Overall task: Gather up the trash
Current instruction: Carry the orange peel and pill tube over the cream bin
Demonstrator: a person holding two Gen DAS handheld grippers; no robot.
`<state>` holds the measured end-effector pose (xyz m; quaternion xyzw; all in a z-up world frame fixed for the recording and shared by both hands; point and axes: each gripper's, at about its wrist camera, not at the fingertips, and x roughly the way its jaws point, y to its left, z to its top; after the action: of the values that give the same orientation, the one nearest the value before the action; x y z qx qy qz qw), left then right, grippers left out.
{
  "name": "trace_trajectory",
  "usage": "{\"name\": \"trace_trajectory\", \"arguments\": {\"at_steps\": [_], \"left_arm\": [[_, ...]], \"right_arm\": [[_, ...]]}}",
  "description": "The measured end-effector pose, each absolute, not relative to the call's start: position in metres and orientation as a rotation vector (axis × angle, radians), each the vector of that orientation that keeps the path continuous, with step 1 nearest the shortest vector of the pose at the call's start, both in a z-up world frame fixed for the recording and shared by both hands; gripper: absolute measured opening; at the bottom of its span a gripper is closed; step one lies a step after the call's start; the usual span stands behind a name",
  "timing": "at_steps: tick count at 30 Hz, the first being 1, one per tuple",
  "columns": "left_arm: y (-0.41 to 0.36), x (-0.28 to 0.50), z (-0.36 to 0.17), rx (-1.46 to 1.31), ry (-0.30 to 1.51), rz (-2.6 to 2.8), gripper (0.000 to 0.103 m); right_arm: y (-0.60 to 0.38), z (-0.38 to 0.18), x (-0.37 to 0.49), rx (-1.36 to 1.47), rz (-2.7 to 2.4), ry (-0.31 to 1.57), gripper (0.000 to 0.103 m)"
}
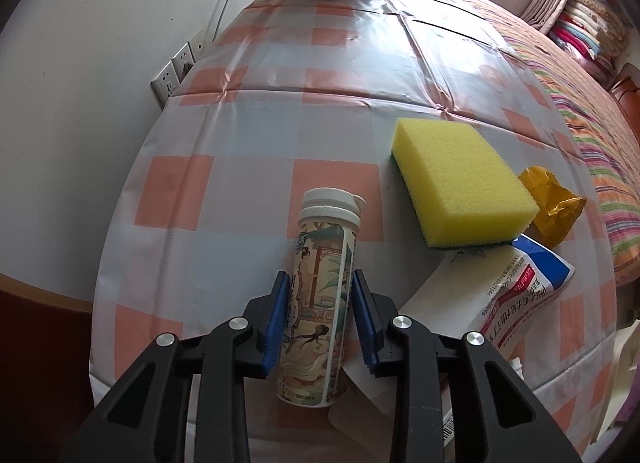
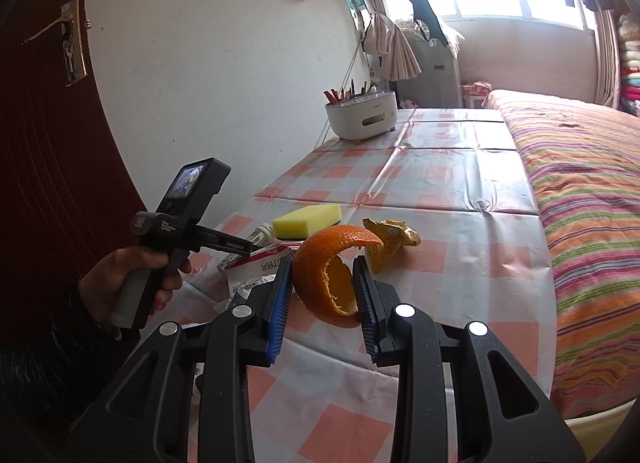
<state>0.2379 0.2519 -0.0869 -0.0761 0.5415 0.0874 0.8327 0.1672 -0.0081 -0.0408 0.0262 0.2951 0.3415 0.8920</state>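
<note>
Your work surface (image 1: 256, 131) carries a checked orange, grey and white cloth and stands against a white wall, with a striped bed (image 2: 592, 223) along its far side. A white utensil caddy (image 2: 362, 117) sits at the surface's far end. Nearer to you lie a yellow sponge (image 1: 460, 179), a white-and-blue medicine box (image 1: 516, 295) touching the sponge's near edge, and a crumpled yellow wrapper (image 1: 554, 211) just beside the sponge.

Your left gripper (image 1: 318, 315) points steeply down at the surface. Its jaws sit on either side of a printed tube with a white cap (image 1: 316, 303), which lies on the surface; both blue pads meet the tube's sides.

Your right gripper (image 2: 323, 295) is raised above the surface. Its jaws are clamped on a curled orange peel (image 2: 328, 267), held clear of the cloth.
</note>
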Motion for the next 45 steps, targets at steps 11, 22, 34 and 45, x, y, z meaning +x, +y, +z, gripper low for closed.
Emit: {"name": "trace_trajectory", "arguments": {"at_steps": [11,22,34,45], "left_arm": [[0.253,0.220,-0.062,-0.170,1.027,0.218,0.028],[0.221,0.186,-0.022,-0.177,0.910,0.127,0.028],[0.159,0.155,0.008,-0.158,0.834,-0.040,0.028],[0.085,0.139,0.011,-0.101,0.834,-0.217,0.028]], "right_arm": [[-0.029,-0.036,0.165,0.073,0.666,0.577,0.030],[-0.045,-0.031,0.153,0.069,0.638,0.545,0.030],[-0.068,-0.033,0.134,0.037,0.584,0.535,0.030],[-0.118,-0.039,0.120,0.059,0.468,0.536,0.030]]}}
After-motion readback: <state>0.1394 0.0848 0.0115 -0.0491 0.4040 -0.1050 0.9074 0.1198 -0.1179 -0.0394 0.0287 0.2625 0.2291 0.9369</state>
